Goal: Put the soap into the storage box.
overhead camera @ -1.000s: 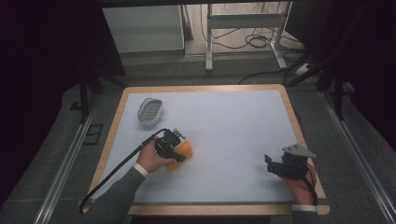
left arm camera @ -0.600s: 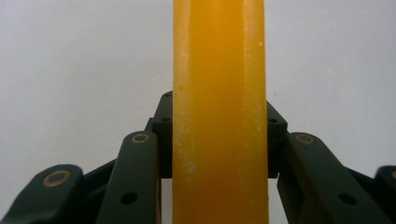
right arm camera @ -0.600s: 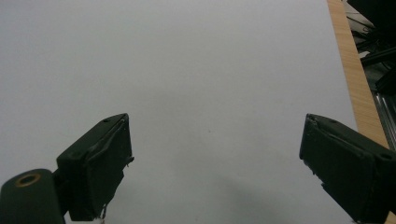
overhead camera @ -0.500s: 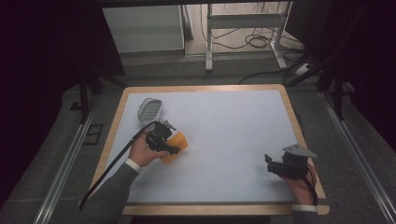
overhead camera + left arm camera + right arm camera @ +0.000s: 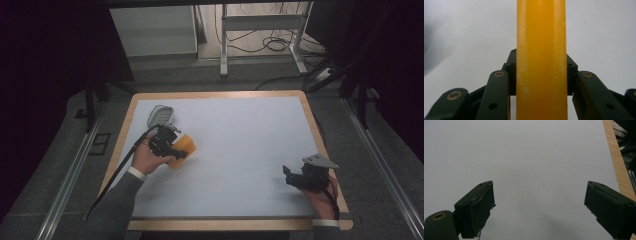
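A person's left hand holds my left gripper [image 5: 176,149] over the left side of the white board. It is shut on an orange-yellow block [image 5: 184,148], which sticks out to the right of the jaws. In the left gripper view the block [image 5: 541,60] stands upright, and both black fingers [image 5: 499,95] press on its sides. My right gripper [image 5: 289,176] rests low at the board's right front, pointing left. In the right gripper view its jaws stand wide apart around my right gripper's middle [image 5: 539,202], with nothing between them.
A grey oval dish-like object [image 5: 161,116] lies just beyond the left hand, near the board's far left corner. The white board has a wooden rim [image 5: 220,94]. A black cable [image 5: 120,170] trails from the left gripper off the front left. Metal stand legs and cables lie on the floor beyond.
The left hand has carried the orange-yellow block away from the person and leftward, closer to the grey oval object, and lifted it a little. The right gripper has stayed in place.
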`<state>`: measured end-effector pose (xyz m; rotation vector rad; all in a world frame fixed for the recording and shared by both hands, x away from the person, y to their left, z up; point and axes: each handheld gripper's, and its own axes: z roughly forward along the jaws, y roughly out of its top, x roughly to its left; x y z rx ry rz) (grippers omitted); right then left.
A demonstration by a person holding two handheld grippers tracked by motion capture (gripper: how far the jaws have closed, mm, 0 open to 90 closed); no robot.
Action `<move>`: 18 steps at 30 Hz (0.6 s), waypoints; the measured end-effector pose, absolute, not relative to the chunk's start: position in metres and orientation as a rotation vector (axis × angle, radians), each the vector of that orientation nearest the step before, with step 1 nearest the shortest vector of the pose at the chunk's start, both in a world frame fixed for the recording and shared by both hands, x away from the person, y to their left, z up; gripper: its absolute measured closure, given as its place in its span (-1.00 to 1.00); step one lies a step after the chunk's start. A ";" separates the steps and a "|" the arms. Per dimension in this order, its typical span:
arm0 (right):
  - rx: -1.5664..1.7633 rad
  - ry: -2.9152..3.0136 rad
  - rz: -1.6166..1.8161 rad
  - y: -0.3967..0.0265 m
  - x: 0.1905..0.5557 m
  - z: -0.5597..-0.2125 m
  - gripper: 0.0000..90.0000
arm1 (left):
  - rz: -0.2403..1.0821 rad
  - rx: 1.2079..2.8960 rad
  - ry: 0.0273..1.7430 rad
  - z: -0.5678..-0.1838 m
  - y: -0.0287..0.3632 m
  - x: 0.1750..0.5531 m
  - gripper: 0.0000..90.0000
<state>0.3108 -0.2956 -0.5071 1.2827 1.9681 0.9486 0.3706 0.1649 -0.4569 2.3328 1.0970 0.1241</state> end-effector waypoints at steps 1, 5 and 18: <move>1.283 1.968 0.949 -0.296 0.311 -0.507 -0.79 | 0.124 2.333 1.097 -0.457 0.165 0.371 0.36; 1.283 1.964 0.947 -0.296 0.311 -0.507 -0.79 | 0.124 2.330 1.106 -0.456 0.167 0.374 0.36; 1.284 1.966 0.944 -0.296 0.311 -0.508 -0.79 | 0.130 2.301 1.136 -0.448 0.174 0.385 0.36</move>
